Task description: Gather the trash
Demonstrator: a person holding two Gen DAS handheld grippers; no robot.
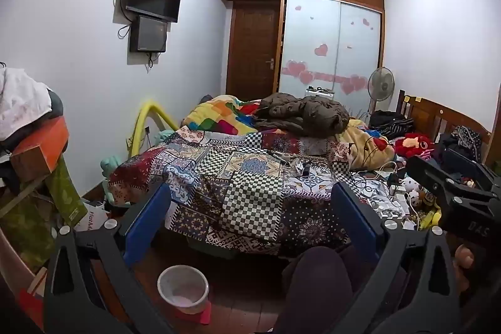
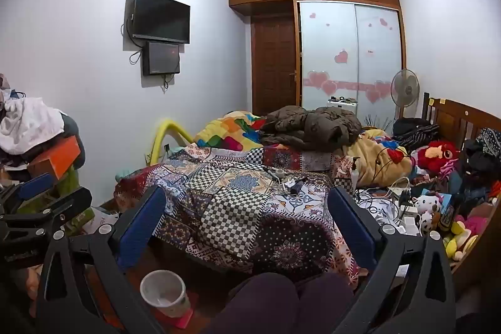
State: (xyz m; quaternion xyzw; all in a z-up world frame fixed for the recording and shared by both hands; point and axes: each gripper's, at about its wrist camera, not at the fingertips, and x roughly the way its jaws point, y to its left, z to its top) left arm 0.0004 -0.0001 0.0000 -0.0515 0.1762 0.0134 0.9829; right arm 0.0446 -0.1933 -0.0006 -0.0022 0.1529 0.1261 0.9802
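A small white bin stands on a red mat on the floor at the foot of the bed; it also shows in the right wrist view. Small bits and cables lie on the patchwork bedspread, also seen in the right wrist view. My left gripper is open and empty, held above the bin facing the bed. My right gripper is open and empty beside it. Each gripper shows at the edge of the other's view.
The bed holds a brown jacket, blankets, plush toys and chargers on the right. A pile of boxes and clothes stands at left. My knees are in front. A fan and wardrobe stand behind.
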